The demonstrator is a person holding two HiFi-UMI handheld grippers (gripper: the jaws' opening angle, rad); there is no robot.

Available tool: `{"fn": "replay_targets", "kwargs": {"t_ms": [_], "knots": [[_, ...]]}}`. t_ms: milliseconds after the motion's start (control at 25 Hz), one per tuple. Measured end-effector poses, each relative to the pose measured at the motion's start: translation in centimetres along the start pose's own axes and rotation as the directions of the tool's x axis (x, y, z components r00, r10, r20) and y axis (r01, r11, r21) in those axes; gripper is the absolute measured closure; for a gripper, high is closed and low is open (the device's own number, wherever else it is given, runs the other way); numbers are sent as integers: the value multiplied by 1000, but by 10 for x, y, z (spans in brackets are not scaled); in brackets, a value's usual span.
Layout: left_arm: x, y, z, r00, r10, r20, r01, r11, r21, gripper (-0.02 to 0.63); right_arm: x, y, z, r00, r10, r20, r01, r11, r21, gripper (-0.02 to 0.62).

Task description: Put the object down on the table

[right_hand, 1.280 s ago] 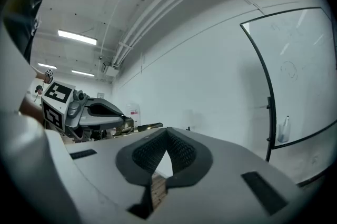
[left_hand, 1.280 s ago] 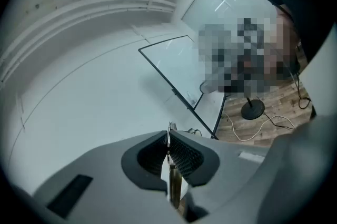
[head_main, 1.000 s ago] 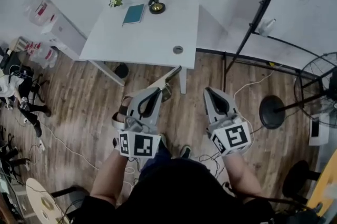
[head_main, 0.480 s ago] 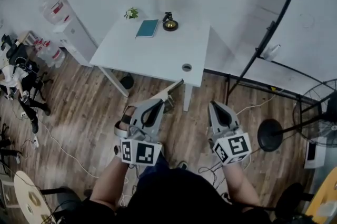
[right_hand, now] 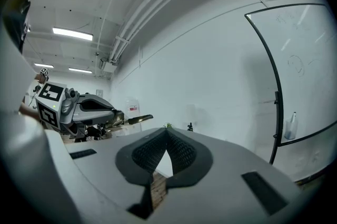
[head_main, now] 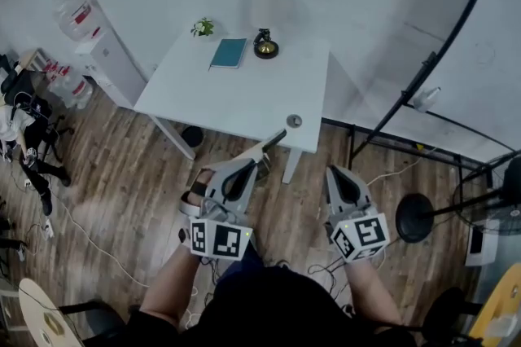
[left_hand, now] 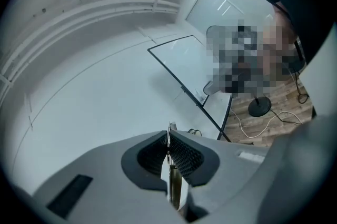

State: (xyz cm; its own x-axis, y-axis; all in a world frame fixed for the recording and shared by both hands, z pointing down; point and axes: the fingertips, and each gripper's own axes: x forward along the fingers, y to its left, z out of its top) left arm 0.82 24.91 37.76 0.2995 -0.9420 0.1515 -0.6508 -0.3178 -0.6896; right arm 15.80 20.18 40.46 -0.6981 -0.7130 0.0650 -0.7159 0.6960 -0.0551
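Long flat object (head_main: pixel 265 145), tan with a dark end, sticks out of the left tongs (head_main: pixel 249 166), which are pressed together on it; in the left gripper view it shows as a thin strip pinched edge-on between the ribbed pads. It hangs in the air above the wooden floor (head_main: pixel 122 174), its far end reaching toward the near edge of the white surface (head_main: pixel 236 93) without resting on it. The right tongs (head_main: pixel 337 173) are held just beside the left ones, pressed together with nothing between them. At the back of the surface lie a teal book (head_main: pixel 227 53), a small plant (head_main: pixel 202 28) and a dark ornament (head_main: pixel 264 46).
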Motion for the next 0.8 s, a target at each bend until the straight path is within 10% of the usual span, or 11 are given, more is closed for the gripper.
{"fn": "replay_targets", "kwargs": {"t_ms": [800], "knots": [[96,100,-109,983,-132,130,139,989,-45,594,152,3,2,984,-157,-81,154,987,-42,591]]}}
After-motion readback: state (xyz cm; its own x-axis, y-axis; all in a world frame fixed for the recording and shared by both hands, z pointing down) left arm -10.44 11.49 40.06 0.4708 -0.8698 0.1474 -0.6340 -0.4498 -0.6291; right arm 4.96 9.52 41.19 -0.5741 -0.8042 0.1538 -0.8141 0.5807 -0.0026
